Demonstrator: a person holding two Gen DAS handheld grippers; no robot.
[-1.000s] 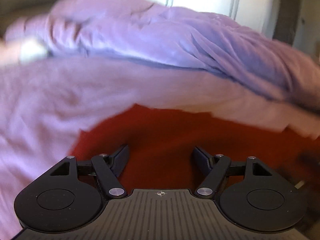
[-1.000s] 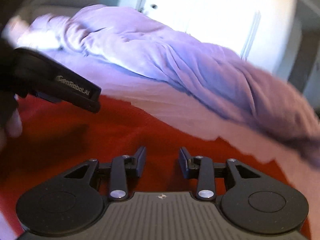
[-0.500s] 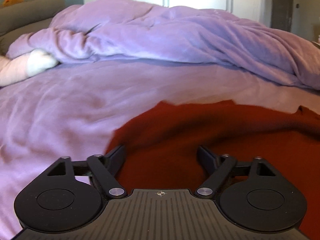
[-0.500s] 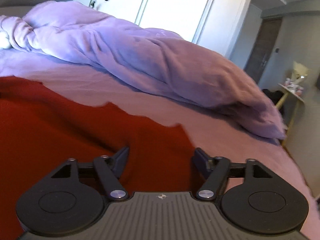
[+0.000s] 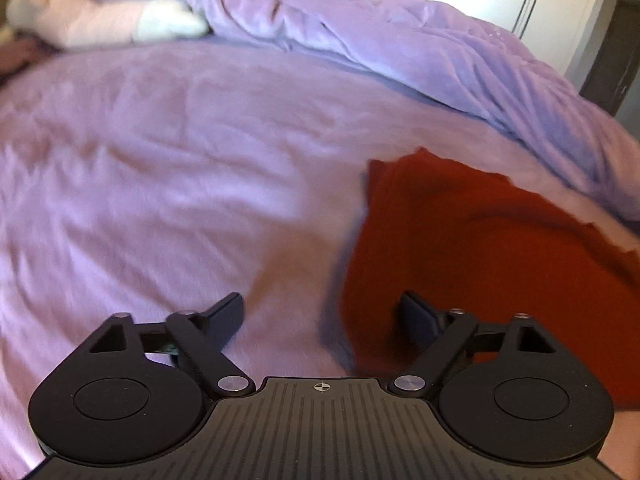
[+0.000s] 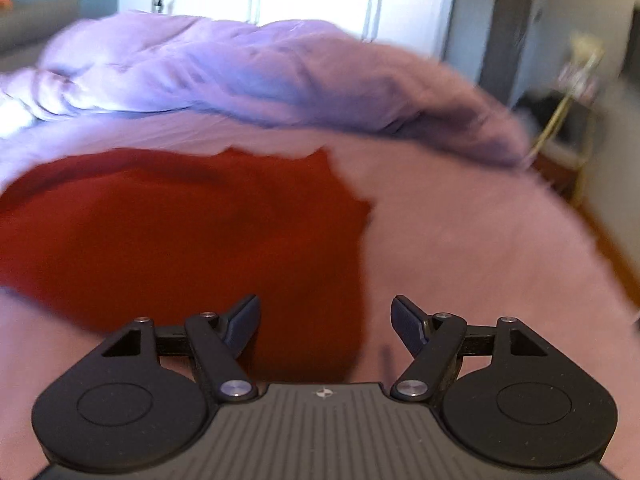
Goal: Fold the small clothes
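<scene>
The red garment is a matt, soft-looking cloth, its weave lost to blur. Under it the bed sheet is matt lilac fabric, lightly creased, and the heaped duvet looks like a plusher, faintly sheened cloth. The left tongs and right tongs are matt black plastic with ribbed bodies and shiny metal pivot pins.

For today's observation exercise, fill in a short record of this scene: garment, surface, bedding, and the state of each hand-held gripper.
garment: red garment lying spread on the bed, not held
surface: lilac bed sheet
bedding: crumpled lilac duvet behind the garment
left hand-held gripper: open, at the garment's left edge
right hand-held gripper: open, at its right edge
</scene>
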